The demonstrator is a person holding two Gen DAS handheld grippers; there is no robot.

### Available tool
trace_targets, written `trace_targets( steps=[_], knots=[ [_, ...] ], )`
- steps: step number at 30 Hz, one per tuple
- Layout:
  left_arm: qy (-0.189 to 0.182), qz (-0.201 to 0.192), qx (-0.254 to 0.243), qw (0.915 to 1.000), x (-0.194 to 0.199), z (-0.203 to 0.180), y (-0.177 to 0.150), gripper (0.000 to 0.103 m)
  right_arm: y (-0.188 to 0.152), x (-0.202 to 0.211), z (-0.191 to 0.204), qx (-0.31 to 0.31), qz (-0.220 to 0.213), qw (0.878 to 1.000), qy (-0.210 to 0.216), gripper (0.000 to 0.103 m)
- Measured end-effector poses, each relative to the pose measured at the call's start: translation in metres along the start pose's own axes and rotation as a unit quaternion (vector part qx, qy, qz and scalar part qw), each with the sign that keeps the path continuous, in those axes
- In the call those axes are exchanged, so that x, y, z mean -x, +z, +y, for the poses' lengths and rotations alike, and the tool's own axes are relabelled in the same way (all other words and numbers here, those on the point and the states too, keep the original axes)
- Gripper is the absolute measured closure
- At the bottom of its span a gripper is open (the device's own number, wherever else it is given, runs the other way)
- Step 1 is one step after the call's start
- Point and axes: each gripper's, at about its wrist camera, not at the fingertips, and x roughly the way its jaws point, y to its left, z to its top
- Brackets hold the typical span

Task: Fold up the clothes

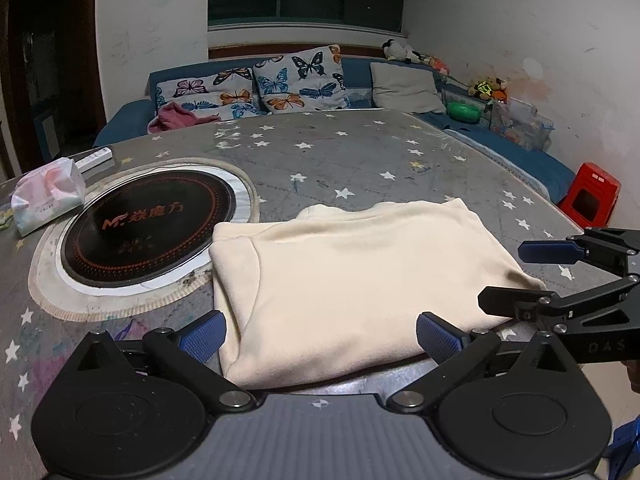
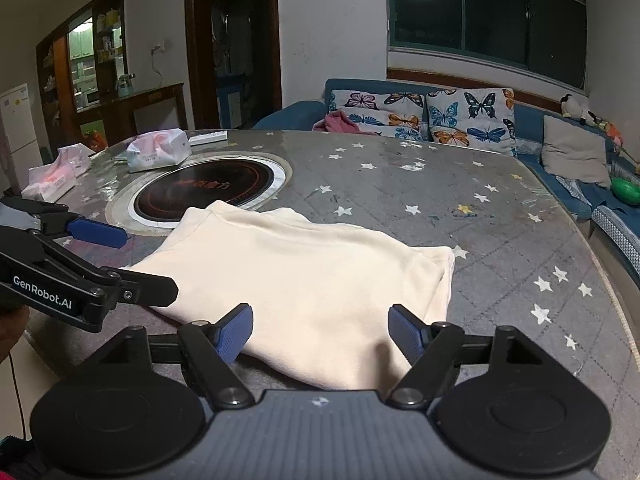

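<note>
A cream garment (image 1: 352, 272) (image 2: 304, 280) lies folded into a flat rectangle on the grey star-patterned table cover (image 1: 360, 160), close to the table's near edge. My left gripper (image 1: 320, 336) stands wide open over the near left part of the garment, and its blue pads are not pressing the cloth. It also shows at the left of the right wrist view as the left gripper (image 2: 132, 264), open beside the garment's left edge. My right gripper (image 2: 320, 330) is open over the near right part of the garment, gripping nothing. In the left wrist view the right gripper (image 1: 516, 276) sits at the garment's right edge.
A round black hotplate (image 1: 148, 228) is set into the table just left of and behind the garment. Tissue packs (image 2: 158, 150) (image 2: 56, 172) and a white remote (image 1: 96, 158) lie at the far left. A blue sofa (image 1: 360, 68) with butterfly cushions and a red stool (image 1: 592, 196) stand beyond the table.
</note>
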Motion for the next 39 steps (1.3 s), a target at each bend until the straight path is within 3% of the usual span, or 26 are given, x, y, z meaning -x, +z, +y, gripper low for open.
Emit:
trace_targets(
  steps=[1,13,29,39],
  knots=[
    [0.002,0.000,0.000,1.0000,0.001,0.000,-0.001,0.000,0.000,0.000,0.001,0.000,0.000,1.000,0.000,0.019],
    [0.019,-0.001,0.013,0.9997,0.009,0.007,-0.008,0.000,0.001,0.004,0.011,0.012,-0.004,1.000,-0.019,0.000],
    [0.023,-0.005,0.014,0.9996,0.017,0.005,-0.015,0.000,-0.003,0.009,0.016,0.016,-0.007,0.999,-0.047,0.000],
    [0.048,-0.008,0.035,0.9982,0.017,0.021,-0.013,0.000,-0.002,0.007,0.027,0.037,-0.004,0.999,-0.013,0.000]
  ],
)
